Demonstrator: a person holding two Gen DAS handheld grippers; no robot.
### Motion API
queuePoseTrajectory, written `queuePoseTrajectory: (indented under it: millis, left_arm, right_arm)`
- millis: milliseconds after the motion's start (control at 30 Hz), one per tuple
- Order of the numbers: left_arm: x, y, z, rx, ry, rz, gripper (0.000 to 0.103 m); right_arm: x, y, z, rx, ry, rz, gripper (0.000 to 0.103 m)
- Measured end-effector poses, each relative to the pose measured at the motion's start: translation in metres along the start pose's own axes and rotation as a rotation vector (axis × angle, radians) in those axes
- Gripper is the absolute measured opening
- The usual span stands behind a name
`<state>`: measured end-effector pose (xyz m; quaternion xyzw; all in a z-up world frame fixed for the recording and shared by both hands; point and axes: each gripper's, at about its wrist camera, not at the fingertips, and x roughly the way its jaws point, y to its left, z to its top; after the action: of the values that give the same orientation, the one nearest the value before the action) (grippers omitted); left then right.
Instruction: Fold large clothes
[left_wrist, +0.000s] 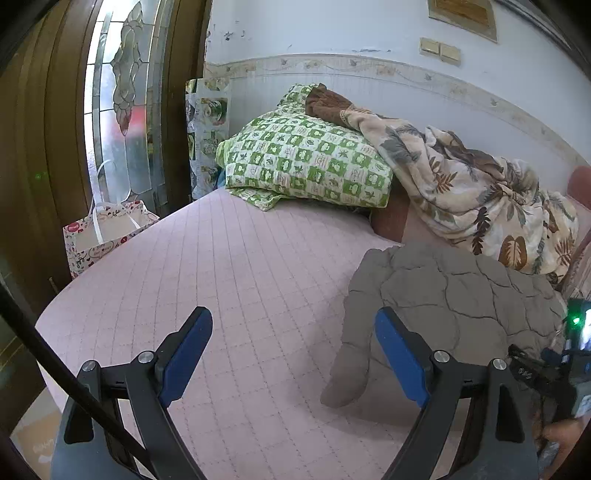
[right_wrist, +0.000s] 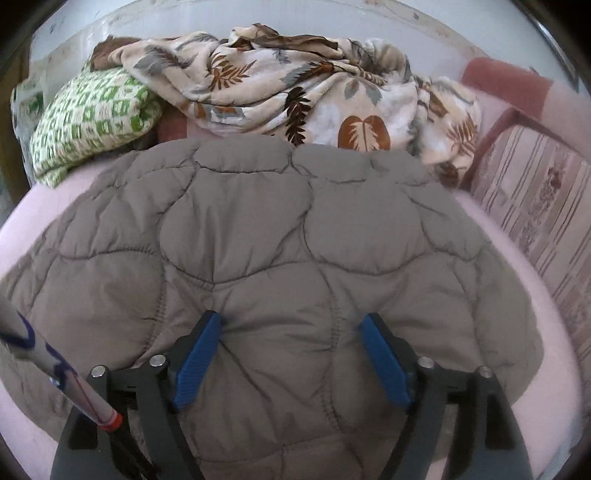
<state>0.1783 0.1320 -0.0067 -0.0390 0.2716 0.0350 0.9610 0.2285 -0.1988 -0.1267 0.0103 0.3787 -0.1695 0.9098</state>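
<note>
Bare pink bedspread (left_wrist: 229, 266) lies open left of the quilted jacket (left_wrist: 454, 295); pillow (left_wrist: 306, 162) and blanket (left_wrist: 480, 195) crowd behind.

1. Green-&-white checked pillow (left_wrist: 306, 162) lay at far end of pink quilted bed cover (left_wrist: 221, 266).
2. Leaf-print blanket (left_wrist: 476, 192) bunched against wall, partly over pillow.
3. Brown cloth (left_wrist: 327, 103) on top of pillow, by blanket.
4. Patterned gift bag (left_wrist: 103, 236) stood beside bed, near stained-glass door (left_wrist: 125, 92).
5. Striped cushion (right_wrist: 543, 206) at right edge of bed.
</note>
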Motion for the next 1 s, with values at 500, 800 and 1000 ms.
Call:
queuePoseTrajectory:
  millis: [500, 800, 1000]
  left_arm:
    - [-0.006, -0.002, -0.009, 0.043, 0.049, -0.019, 0.089]
    - [-0.018, -0.030, -0.042, 0.120, 0.134, -0.052, 0.089]
    - [-0.027, -0.051, -0.072, 0.175, 0.198, -0.082, 0.089]
  right_arm:
    - [-0.097, -0.053, -0.072, 0.073, 0.009, 0.004, 0.083]
    - [-0.116, -0.069, -0.117, 0.088, 0.042, 0.008, 0.083]
    - [-0.123, -0.074, -0.133, 0.084, 0.031, 0.005, 0.083]
